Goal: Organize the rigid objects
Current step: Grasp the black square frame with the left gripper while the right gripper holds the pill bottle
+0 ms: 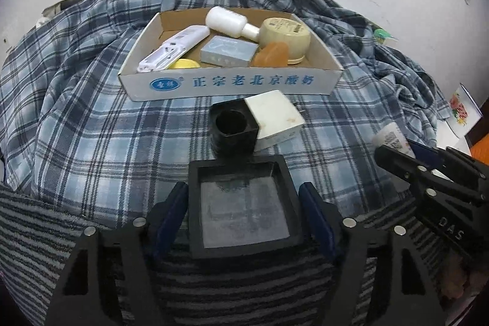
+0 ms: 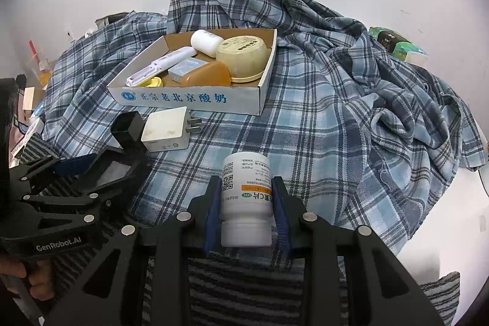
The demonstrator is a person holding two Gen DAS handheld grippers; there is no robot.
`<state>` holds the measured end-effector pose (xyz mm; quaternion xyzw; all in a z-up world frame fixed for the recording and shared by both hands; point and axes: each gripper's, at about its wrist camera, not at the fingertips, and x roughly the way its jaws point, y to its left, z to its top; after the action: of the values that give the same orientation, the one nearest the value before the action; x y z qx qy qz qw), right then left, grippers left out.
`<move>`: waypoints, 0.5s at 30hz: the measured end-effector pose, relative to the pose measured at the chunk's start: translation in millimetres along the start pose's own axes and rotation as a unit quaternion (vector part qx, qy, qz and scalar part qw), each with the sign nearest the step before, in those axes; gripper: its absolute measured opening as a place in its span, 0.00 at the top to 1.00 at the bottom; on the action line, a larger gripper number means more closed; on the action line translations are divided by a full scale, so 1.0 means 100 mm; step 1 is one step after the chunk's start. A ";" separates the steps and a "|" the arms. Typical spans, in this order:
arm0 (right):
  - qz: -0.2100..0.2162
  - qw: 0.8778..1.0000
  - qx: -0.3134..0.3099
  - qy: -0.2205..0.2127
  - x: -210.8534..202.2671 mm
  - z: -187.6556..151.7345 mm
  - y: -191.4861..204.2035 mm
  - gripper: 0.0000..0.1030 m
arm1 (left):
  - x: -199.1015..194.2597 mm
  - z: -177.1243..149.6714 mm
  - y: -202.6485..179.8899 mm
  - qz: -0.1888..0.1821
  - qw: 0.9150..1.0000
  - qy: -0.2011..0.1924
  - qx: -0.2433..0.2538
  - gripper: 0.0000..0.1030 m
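Observation:
My left gripper (image 1: 244, 197) is shut on a square black tray (image 1: 243, 203) with a grey inside, held over the plaid cloth. My right gripper (image 2: 247, 191) is shut on a white pill bottle (image 2: 246, 197) with an orange label stripe; it also shows in the left wrist view (image 1: 391, 139). A cardboard box (image 1: 232, 81) lies ahead and holds a white bottle (image 1: 226, 20), a cream round jar (image 1: 285, 35), an amber soap (image 1: 272, 55), a grey box, a white stick device and a yellow lid. A black square cup (image 1: 233, 127) and a white charger (image 1: 275, 118) lie in front of the box.
The plaid blue cloth (image 2: 336, 118) is bunched up behind and right of the box. A striped grey towel (image 1: 36, 234) lies under the grippers. Green packets (image 2: 397, 46) sit at the far right by the white wall. Clutter lies off the cloth's left edge.

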<state>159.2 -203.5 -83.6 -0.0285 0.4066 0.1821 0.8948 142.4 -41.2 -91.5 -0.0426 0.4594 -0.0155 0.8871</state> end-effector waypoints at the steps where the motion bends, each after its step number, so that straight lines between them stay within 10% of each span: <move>1: -0.001 1.000 -0.001 0.000 0.00 0.00 0.00 0.69 | -0.01 0.00 -0.02 -0.004 1.000 0.000 0.005 0.27; 15: -0.001 1.000 -0.001 0.002 0.01 0.00 0.01 0.69 | -0.04 -0.02 -0.10 -0.003 1.000 -0.007 0.024 0.29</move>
<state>159.5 -202.6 -84.2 -0.0299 0.4081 0.1816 0.8942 138.6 -51.0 -88.4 -0.0225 0.4529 -0.0285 0.8908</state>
